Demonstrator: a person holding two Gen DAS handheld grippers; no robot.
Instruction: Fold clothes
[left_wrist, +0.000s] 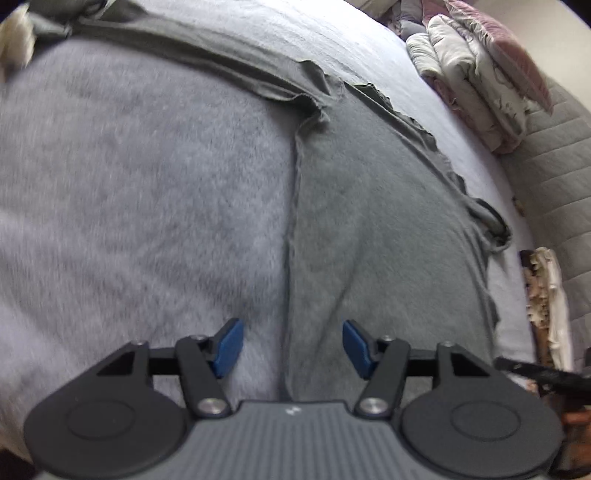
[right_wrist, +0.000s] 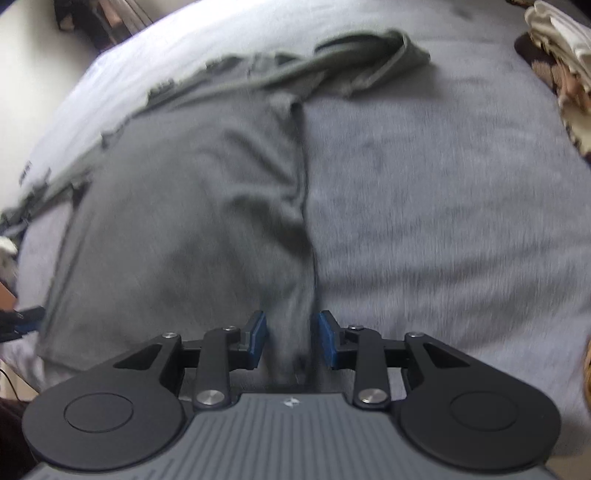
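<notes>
A grey-green garment (left_wrist: 373, 221) with raw, frayed edges lies spread flat on the pale grey fleece blanket (left_wrist: 140, 177), its straight folded edge running away from both grippers toward a bunched end. The left gripper (left_wrist: 293, 345) hangs over that edge, jaws spread, nothing clamped. The right gripper (right_wrist: 291, 339) straddles the edge; whether its pads press the cloth I cannot tell.

No legible text, perhaps blurred.

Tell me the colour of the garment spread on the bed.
Plain grey-green garment, slightly darker than the light grey blanket under it; clearest in the left wrist view.
</notes>
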